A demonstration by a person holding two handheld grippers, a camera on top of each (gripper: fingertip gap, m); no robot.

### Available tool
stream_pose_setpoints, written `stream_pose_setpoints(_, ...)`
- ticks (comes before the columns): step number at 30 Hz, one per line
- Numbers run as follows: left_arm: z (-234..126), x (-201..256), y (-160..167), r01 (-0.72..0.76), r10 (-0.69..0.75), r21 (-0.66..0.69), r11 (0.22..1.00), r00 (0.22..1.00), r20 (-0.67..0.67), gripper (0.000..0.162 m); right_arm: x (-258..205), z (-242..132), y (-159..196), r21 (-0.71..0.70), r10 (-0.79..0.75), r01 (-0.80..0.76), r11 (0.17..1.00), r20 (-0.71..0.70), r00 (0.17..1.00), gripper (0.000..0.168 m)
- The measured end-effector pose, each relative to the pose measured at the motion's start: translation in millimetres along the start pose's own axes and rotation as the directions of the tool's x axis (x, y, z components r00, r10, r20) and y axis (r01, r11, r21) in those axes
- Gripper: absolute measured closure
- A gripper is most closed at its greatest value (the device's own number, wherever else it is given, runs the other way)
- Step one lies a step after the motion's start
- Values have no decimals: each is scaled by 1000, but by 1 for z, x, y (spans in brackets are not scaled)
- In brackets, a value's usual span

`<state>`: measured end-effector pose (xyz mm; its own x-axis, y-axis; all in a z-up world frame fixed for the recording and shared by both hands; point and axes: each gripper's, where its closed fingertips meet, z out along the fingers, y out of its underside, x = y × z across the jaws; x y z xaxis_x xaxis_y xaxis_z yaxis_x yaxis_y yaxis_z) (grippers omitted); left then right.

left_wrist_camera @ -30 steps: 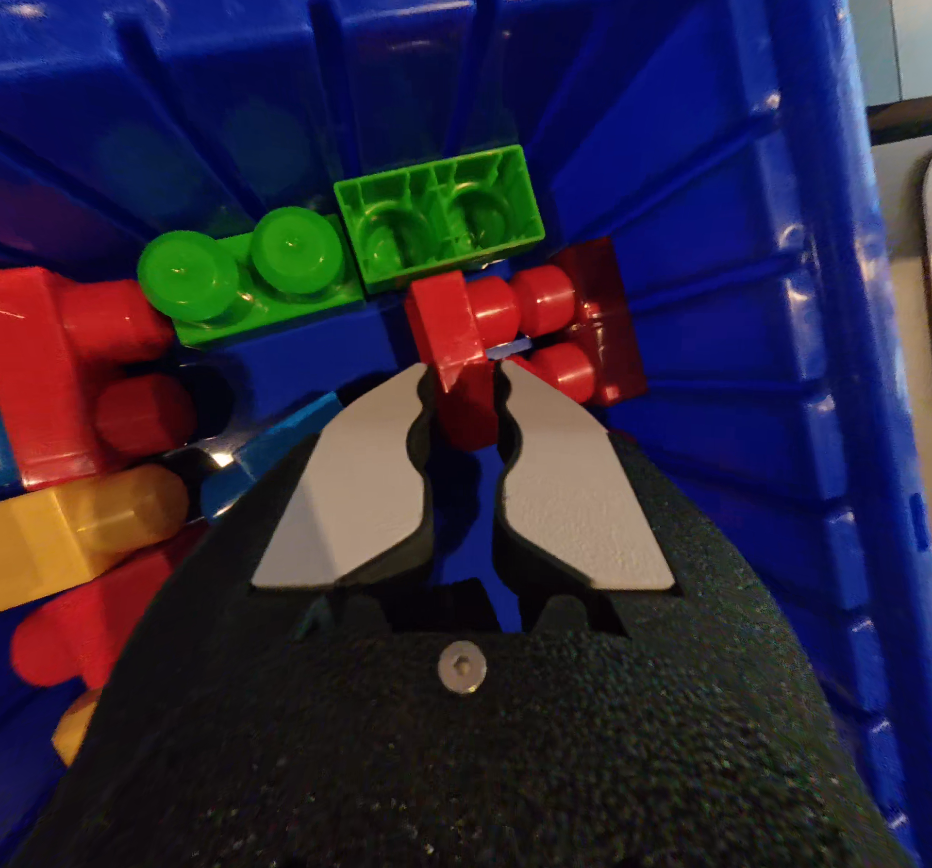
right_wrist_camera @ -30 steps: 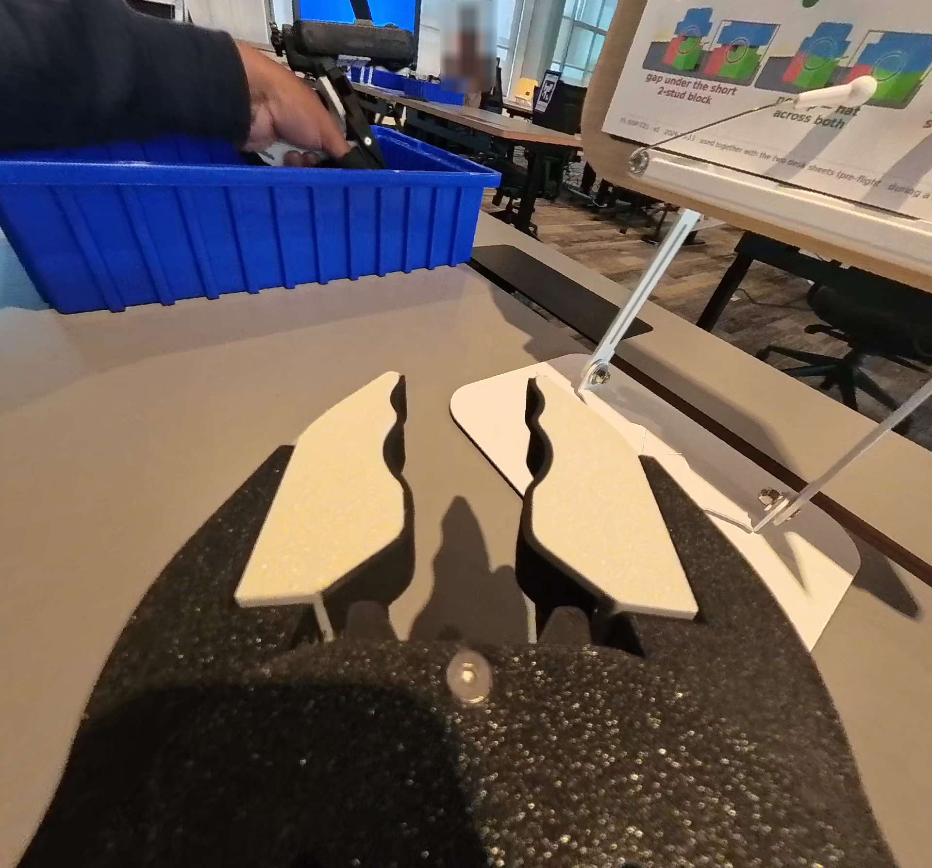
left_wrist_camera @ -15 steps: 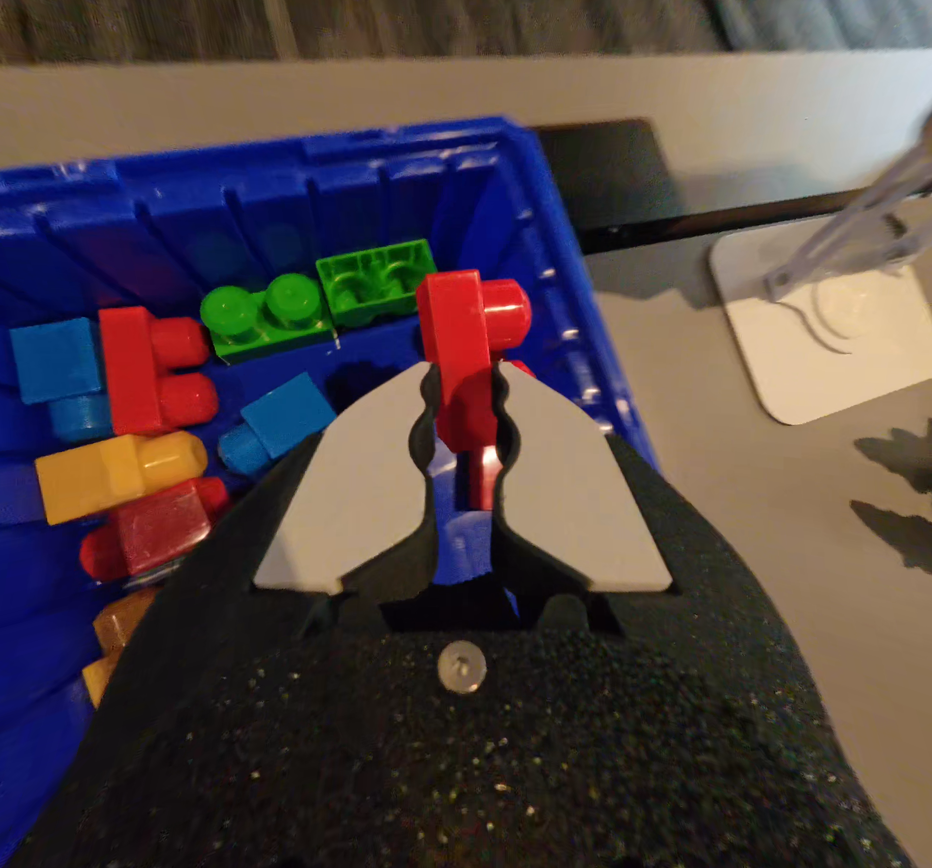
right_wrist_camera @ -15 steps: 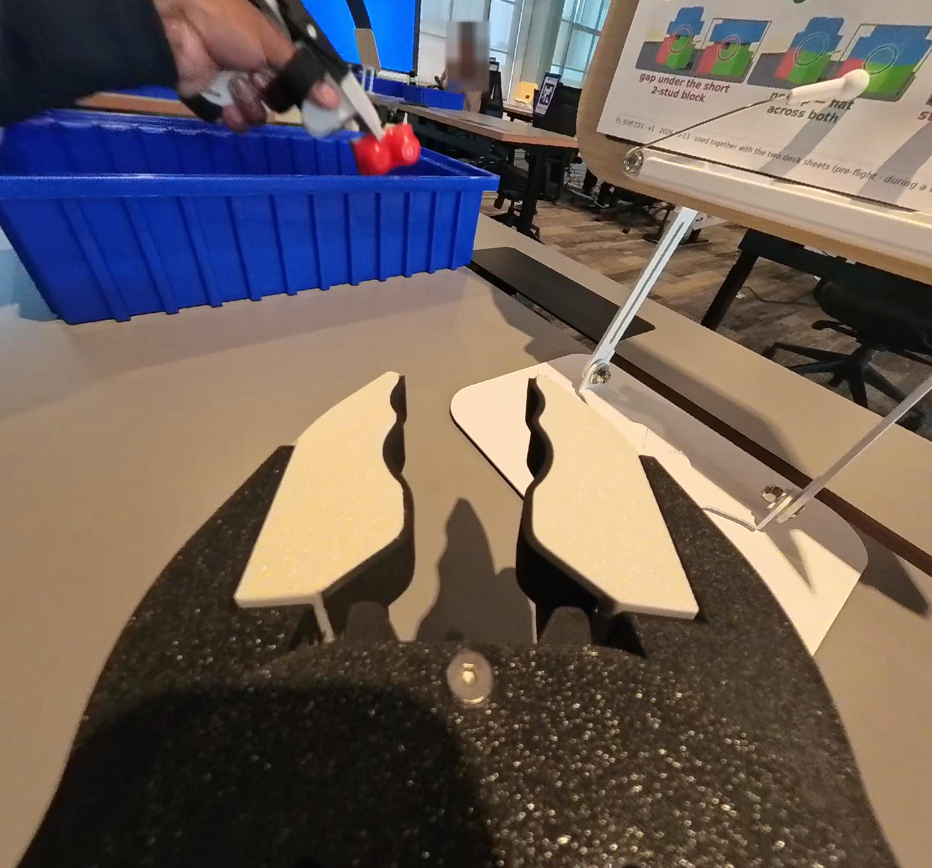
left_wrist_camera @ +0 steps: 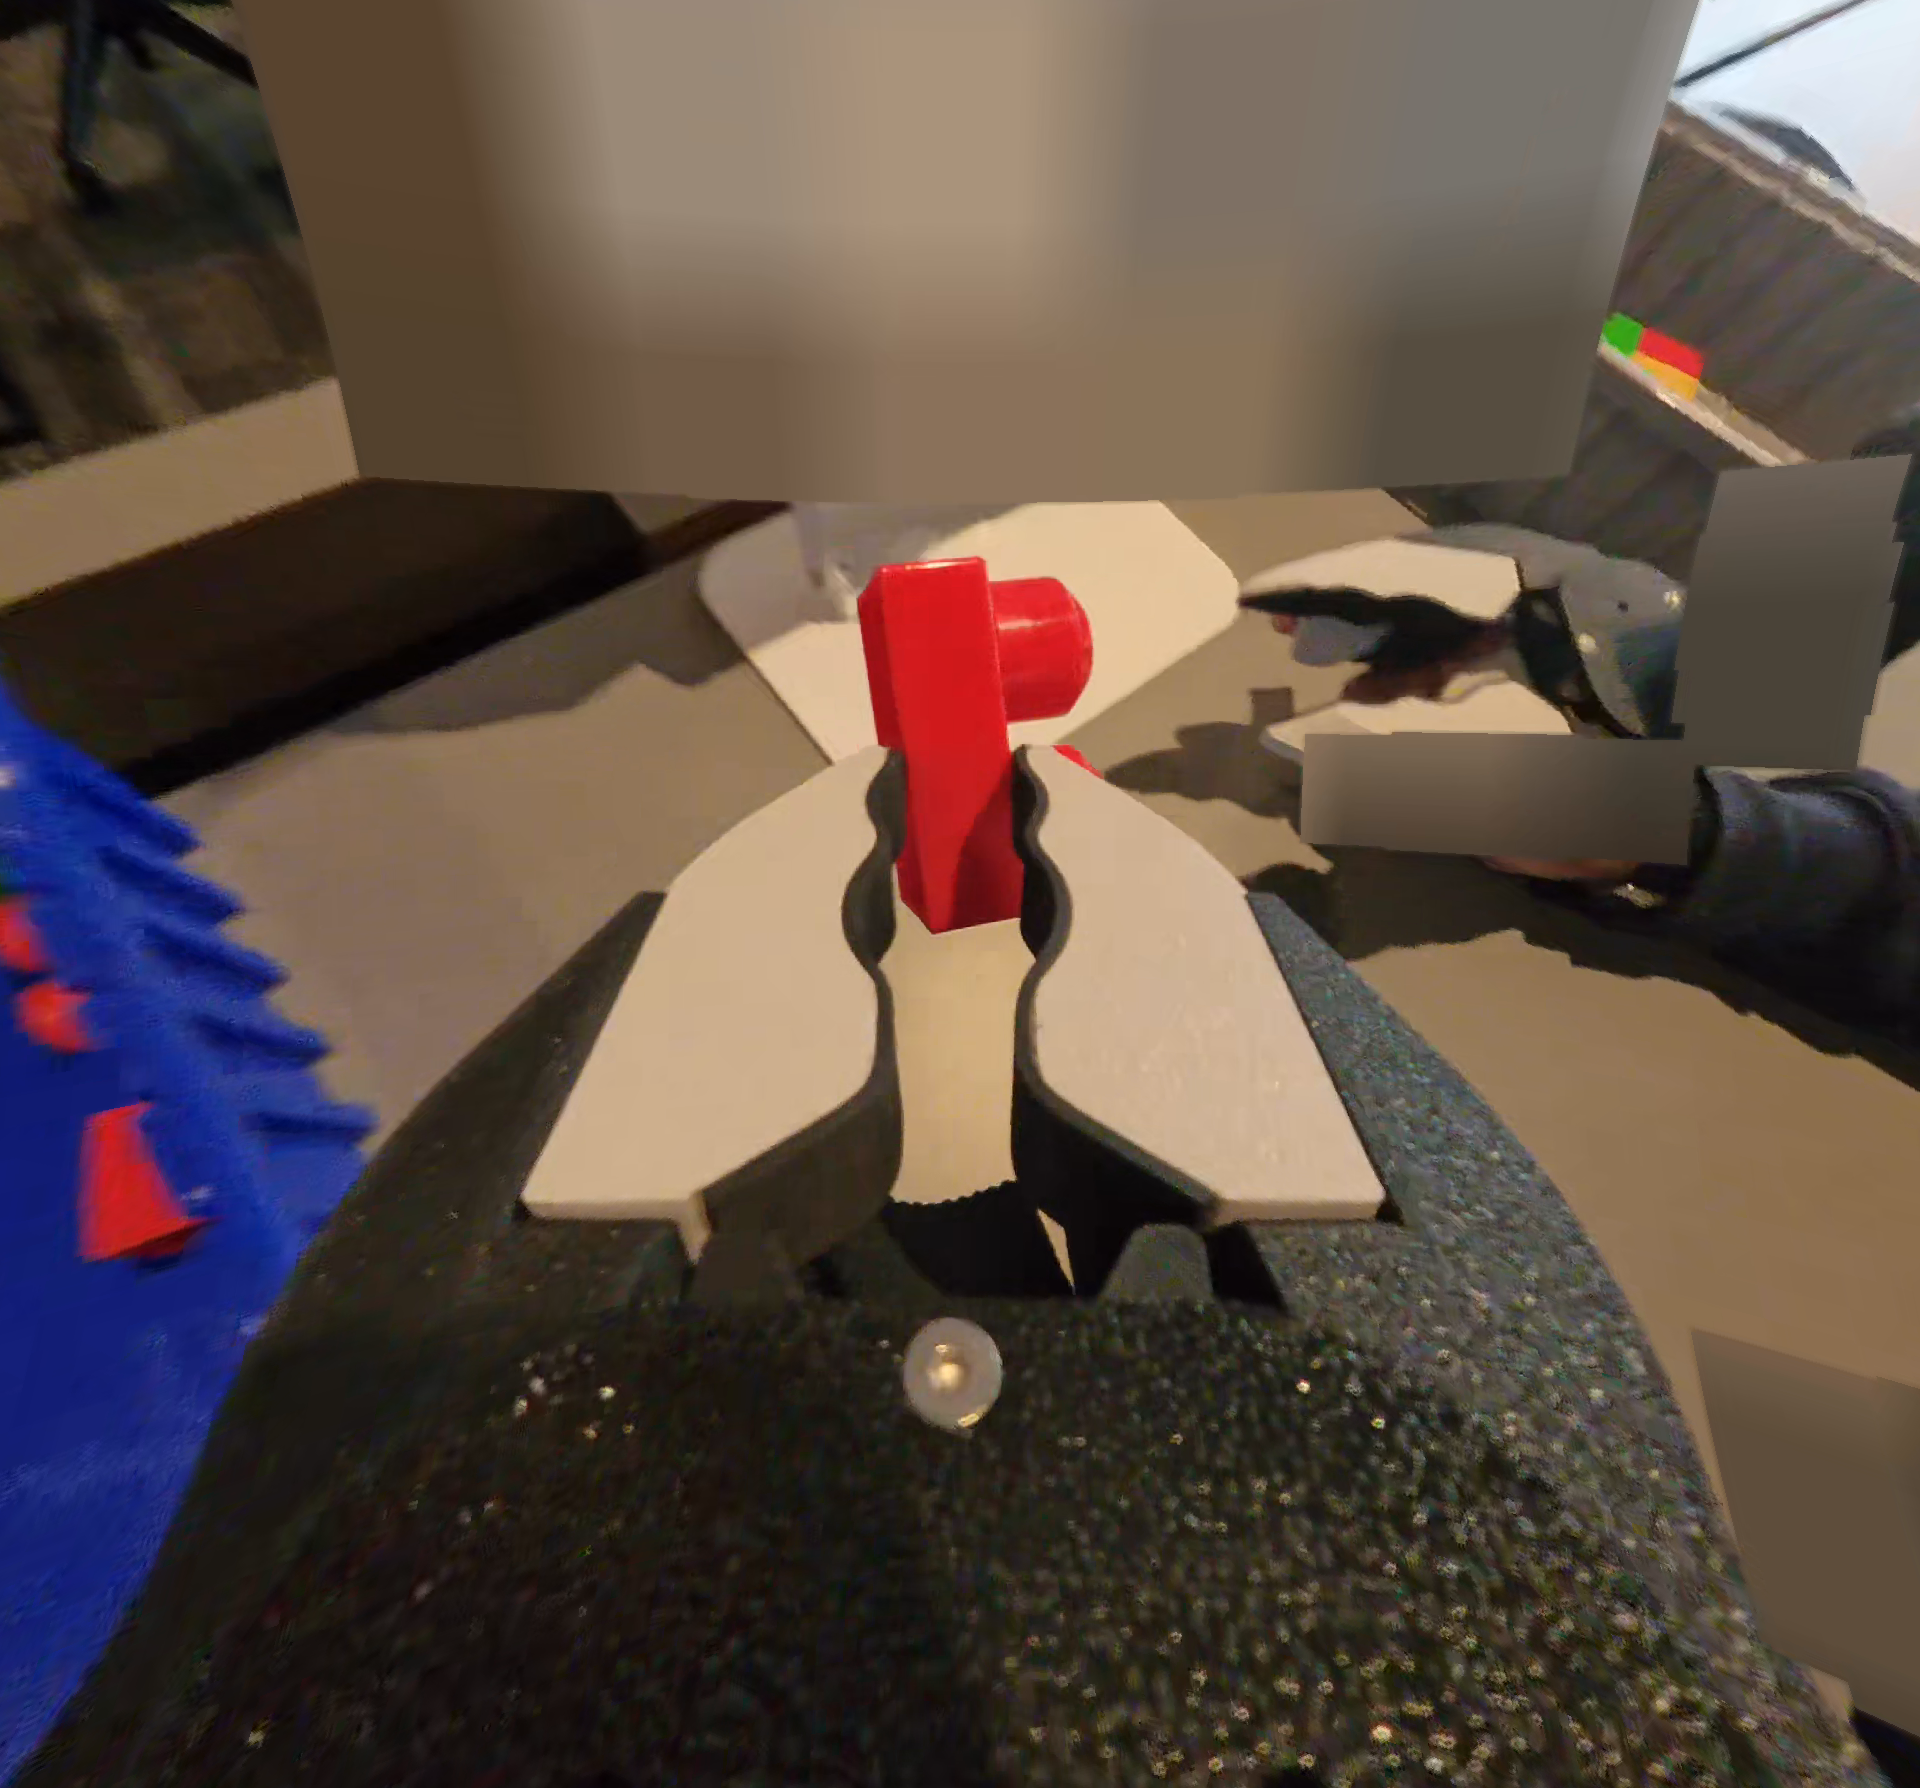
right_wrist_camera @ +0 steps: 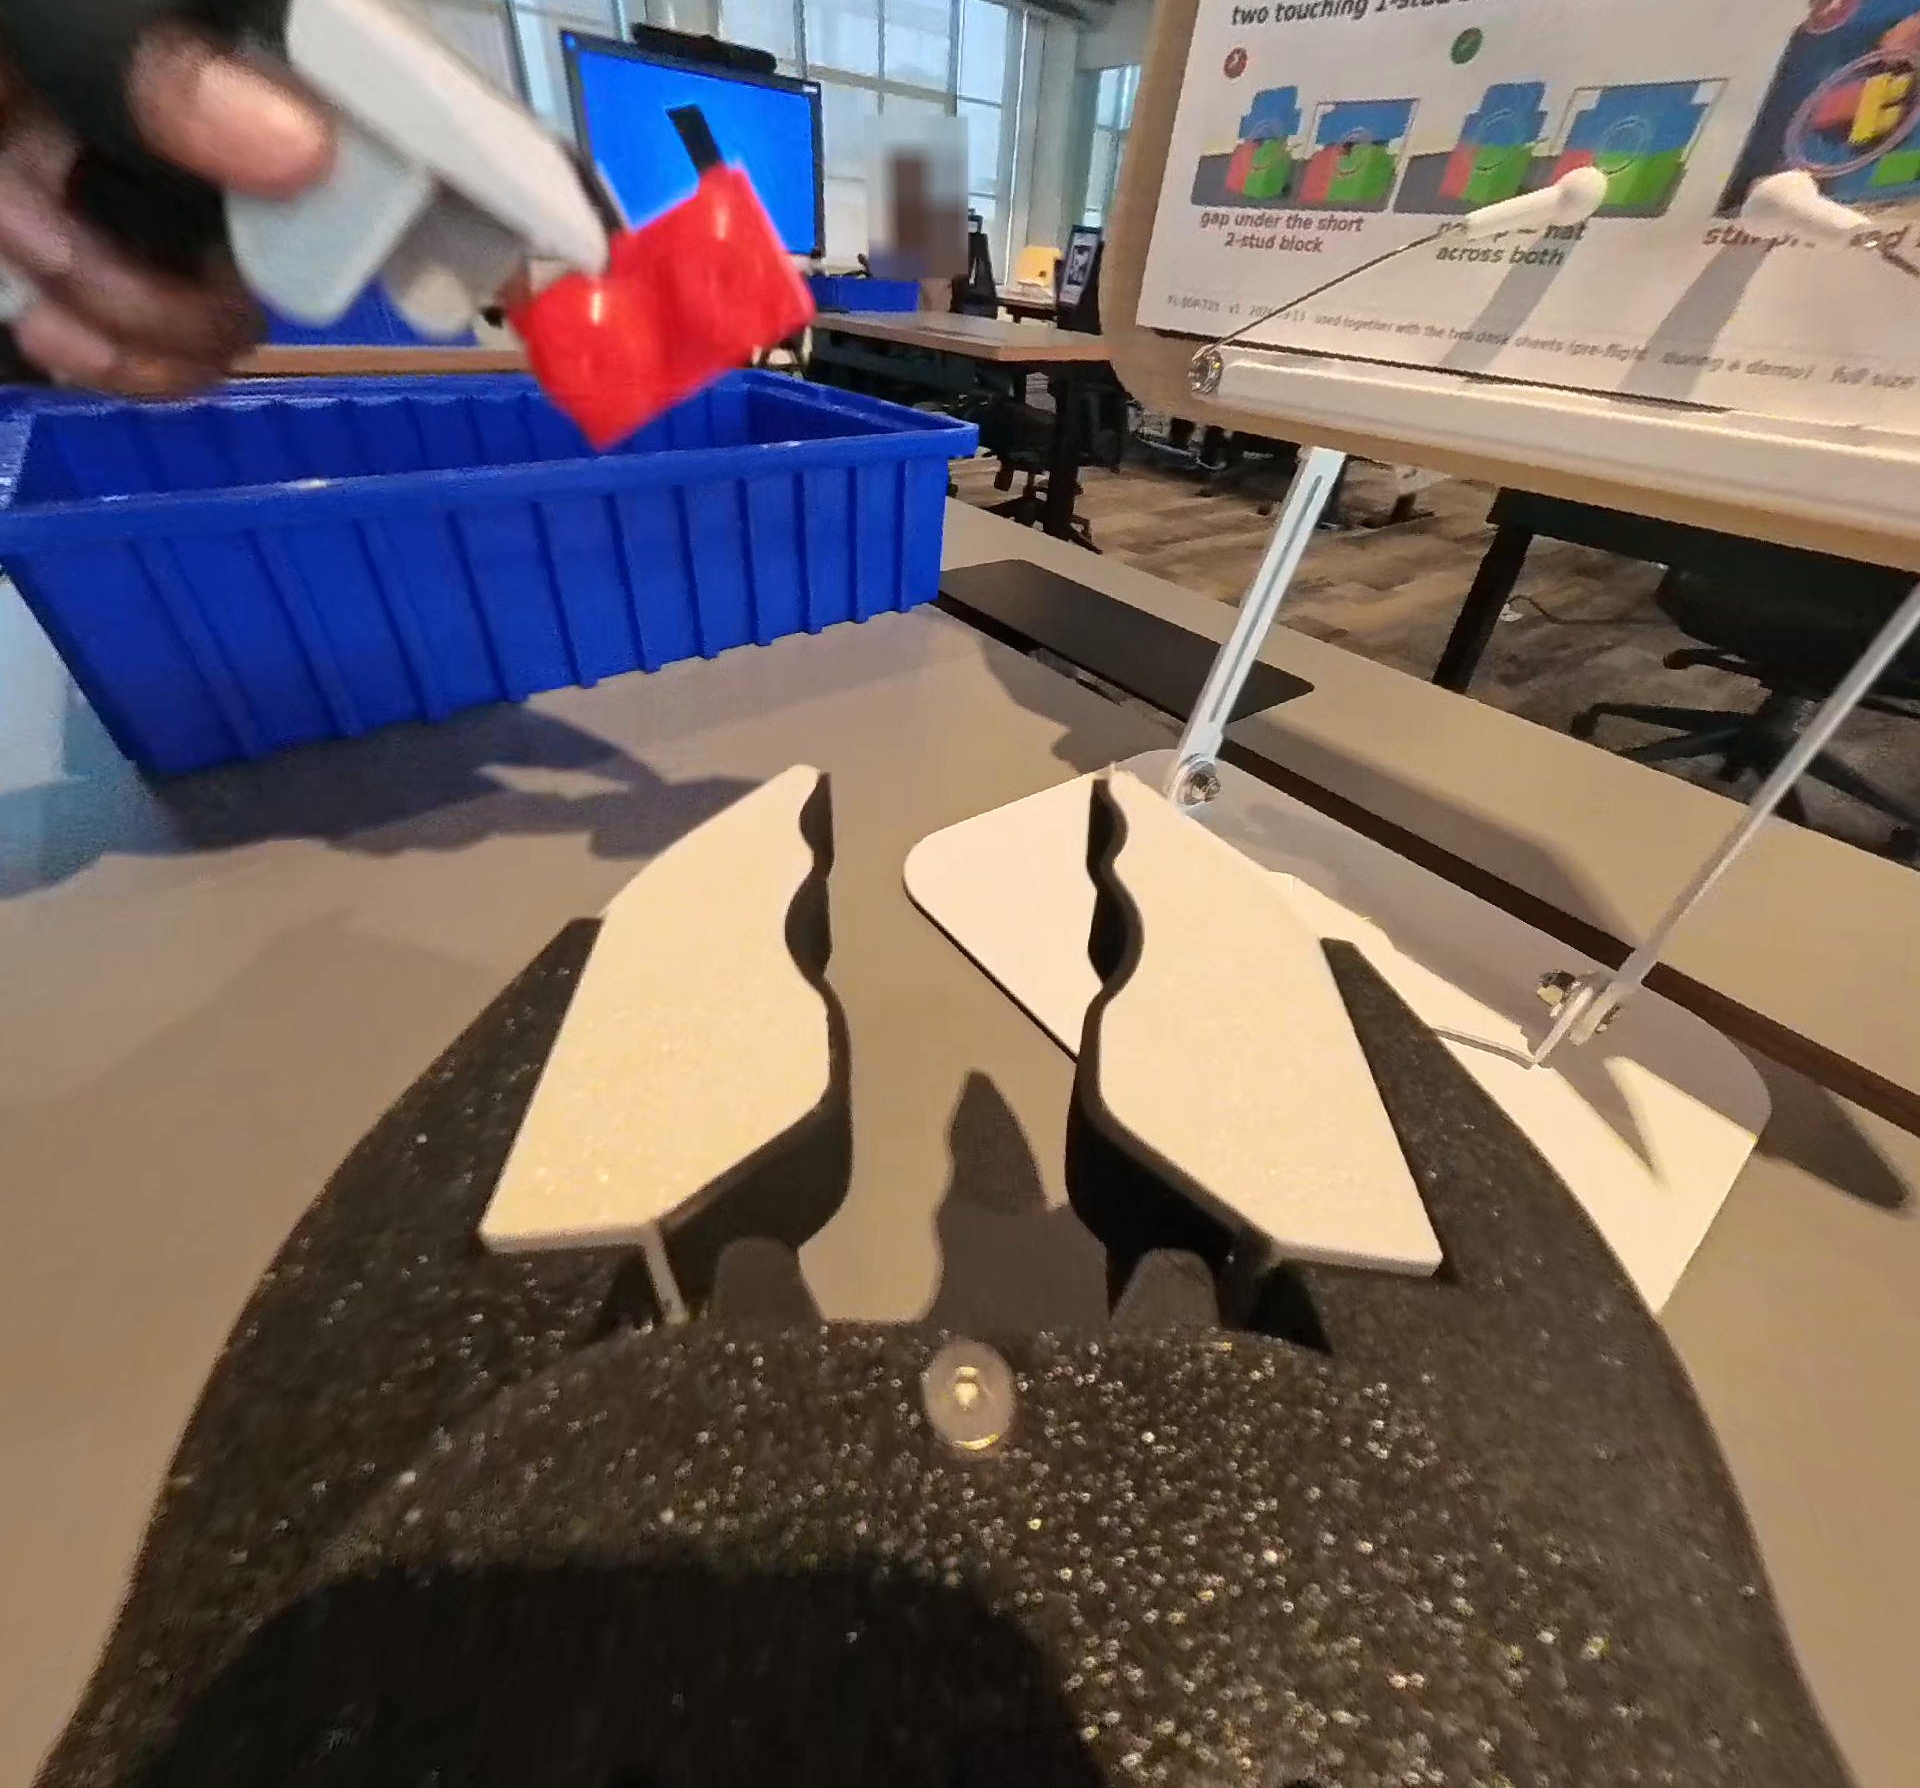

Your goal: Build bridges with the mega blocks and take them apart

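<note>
The left gripper [left_wrist_camera: 951, 803] was clamped on a red block [left_wrist_camera: 951, 699], held mid-frame in the air above the grey table [left_wrist_camera: 436, 803]. The blue bin [right_wrist_camera: 468, 575] sat at left. The right gripper [right_wrist_camera: 961, 803], low over the table, had its jaws apart, empty.

Open grey table [right_wrist_camera: 364, 917] between blue bin [right_wrist_camera: 468, 585] and white stand base [right_wrist_camera: 997, 881].

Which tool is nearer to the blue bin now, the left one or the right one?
Left. The left tool, shut on the red block, is raised just above the blue bin. The right tool rests open over the table, farther away.
</note>
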<state>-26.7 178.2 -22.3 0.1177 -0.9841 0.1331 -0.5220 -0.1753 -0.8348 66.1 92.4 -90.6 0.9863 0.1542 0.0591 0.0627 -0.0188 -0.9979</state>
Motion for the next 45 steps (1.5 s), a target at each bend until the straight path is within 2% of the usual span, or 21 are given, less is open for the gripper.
stream_pose_setpoints(8,62,54,76,-13,5,-184,983,999,-43,143,13,-8,-6,49,57,-55,997,-34,998,122)
stream_pose_setpoints(14,86,60,101,29,-43,-229,973,997,-57,142,15,-8,-5,44,76,-74,996,-35,997,121)
stream_pose_setpoints(21,102,57,106,70,-81,-205,976,996,-49,140,15,-5,-1,23,86,-85,996,-28,996,120)
stream_pose_setpoints(26,101,41,92,85,-83,-51,995,996,32,138,16,-4,0,16,103,-103,995,-20,994,119)
stream_pose_setpoints(30,94,19,88,17,-32,86,996,983,181,137,16,-3,0,15,110,-110,994,-16,994,120)
stream_pose_setpoints(34,93,6,93,17,-49,132,991,970,240,136,16,-3,1,8,113,-113,994,-16,994,120)
stream_pose_setpoints(37,87,-4,84,15,-68,193,981,961,267,136,16,-1,2,2,113,-113,994,-11,994,120)
stream_pose_setpoints(41,87,-11,85,63,-116,200,978,957,267,136,16,0,2,0,121,-121,993,-6,993,121)
stream_pose_setpoints(45,90,-10,87,42,-91,175,984,955,281,136,14,3,2,-9,115,-115,993,7,993,122)
